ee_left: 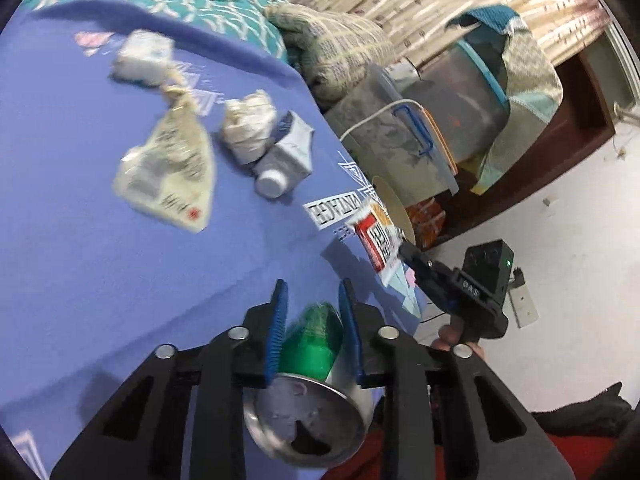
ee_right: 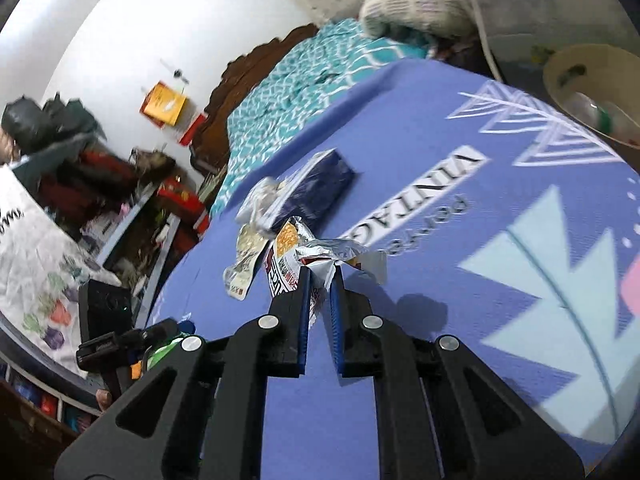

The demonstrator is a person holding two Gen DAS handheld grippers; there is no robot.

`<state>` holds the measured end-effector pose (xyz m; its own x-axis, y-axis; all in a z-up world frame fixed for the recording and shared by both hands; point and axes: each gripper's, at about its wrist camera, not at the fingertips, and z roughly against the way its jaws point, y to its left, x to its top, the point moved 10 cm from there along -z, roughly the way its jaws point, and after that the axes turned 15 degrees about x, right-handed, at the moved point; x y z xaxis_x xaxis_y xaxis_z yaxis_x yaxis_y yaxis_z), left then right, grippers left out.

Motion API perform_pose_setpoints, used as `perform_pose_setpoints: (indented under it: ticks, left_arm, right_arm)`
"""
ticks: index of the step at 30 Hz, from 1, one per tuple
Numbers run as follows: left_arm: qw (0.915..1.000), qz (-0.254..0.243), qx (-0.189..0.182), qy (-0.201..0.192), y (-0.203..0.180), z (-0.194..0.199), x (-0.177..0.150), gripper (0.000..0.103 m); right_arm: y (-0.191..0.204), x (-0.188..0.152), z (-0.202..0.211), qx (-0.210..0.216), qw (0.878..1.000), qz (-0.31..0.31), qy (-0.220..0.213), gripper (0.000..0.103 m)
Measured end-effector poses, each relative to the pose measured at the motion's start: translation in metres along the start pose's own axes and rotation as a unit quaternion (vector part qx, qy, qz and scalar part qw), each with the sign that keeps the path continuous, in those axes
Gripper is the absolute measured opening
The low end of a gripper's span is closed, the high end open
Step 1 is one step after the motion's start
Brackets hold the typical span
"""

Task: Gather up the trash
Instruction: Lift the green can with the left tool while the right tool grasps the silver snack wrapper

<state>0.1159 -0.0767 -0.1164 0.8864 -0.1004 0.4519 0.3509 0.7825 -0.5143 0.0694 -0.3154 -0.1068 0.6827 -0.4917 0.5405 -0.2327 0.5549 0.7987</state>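
My left gripper is shut on a green drink can, its silver top toward the camera, above the blue-covered bed. My right gripper is shut on a red-and-white snack wrapper; the same wrapper and the right gripper show at the bed's edge in the left wrist view. On the bed lie a clear printed bag, crumpled paper, a grey carton with a white cap and a white wad. A dark blue carton lies beyond the wrapper.
A tan bin with a plastic bottle inside stands past the bed's edge; its rim also shows in the left wrist view. Plastic storage tubs and pillows crowd the bedside. White floor lies to the right.
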Motion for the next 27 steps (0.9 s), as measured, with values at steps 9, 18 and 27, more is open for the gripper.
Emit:
perform_pose_setpoints:
  ticks: [9, 18, 27]
  left_arm:
    - [0.995, 0.074, 0.06, -0.029, 0.041, 0.032, 0.015, 0.088]
    - [0.978, 0.197, 0.064, 0.024, 0.071, 0.065, -0.064, 0.088]
    - [0.973, 0.227, 0.017, 0.039, 0.049, 0.012, -0.051, 0.063]
  right_arm:
    - [0.036, -0.044, -0.033, 0.055, 0.998, 0.004, 0.043, 0.012]
    - [0.054, -0.054, -0.074, 0.097, 0.992, 0.015, 0.077, 0.012]
    - [0.049, -0.064, -0.085, 0.108, 0.989, 0.021, 0.098, 0.012]
